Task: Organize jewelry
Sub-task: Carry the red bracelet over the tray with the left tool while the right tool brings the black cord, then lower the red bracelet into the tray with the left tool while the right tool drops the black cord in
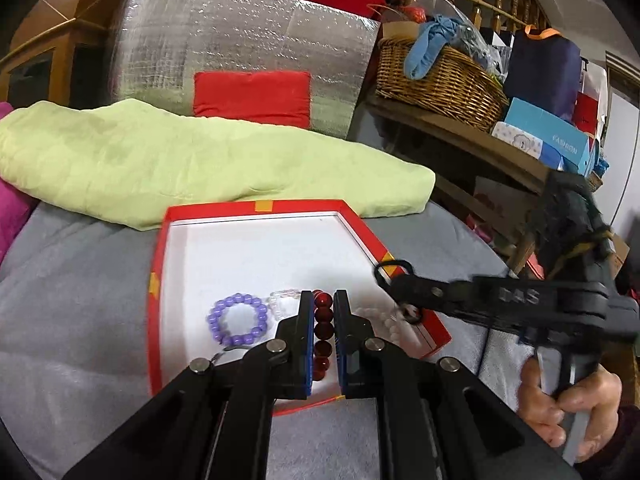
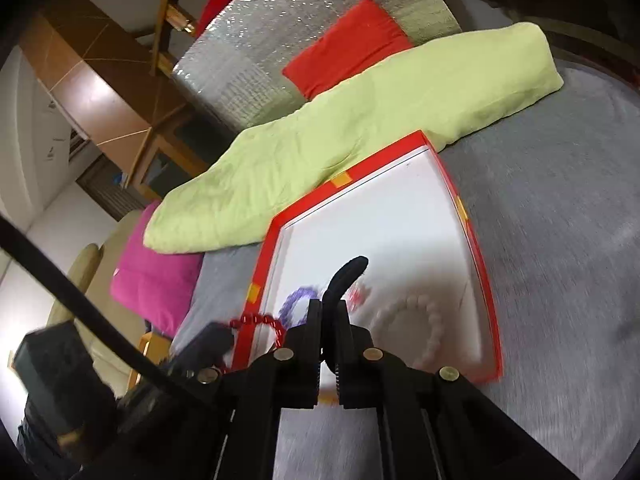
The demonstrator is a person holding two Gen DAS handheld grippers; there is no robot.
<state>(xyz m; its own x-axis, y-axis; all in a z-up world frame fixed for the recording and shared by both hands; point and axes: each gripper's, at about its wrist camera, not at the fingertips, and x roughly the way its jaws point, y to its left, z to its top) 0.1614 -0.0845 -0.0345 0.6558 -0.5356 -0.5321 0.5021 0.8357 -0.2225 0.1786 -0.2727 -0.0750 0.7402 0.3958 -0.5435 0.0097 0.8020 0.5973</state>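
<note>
A red box [image 1: 157, 272] with a white inside lies on a grey cloth; it also shows in the right wrist view [image 2: 486, 280]. In it lie a purple bead bracelet [image 1: 238, 320], a clear bead bracelet [image 1: 282, 300] and a white bead bracelet [image 2: 424, 320]. My left gripper [image 1: 323, 300] is shut on a dark red bead bracelet [image 1: 323, 336] over the box's near part. My right gripper [image 2: 329, 308] is shut on a black hair tie [image 2: 344, 276], held above the box; it shows in the left wrist view [image 1: 394, 276] at the box's right rim.
A light green folded blanket [image 1: 192, 164] lies behind the box, with a silver insulated bag [image 1: 248, 44] and a red cushion [image 1: 252, 92] beyond. A pink cushion [image 2: 156, 276] lies left. A wicker basket [image 1: 436, 80] and boxes stand on a wooden shelf at right.
</note>
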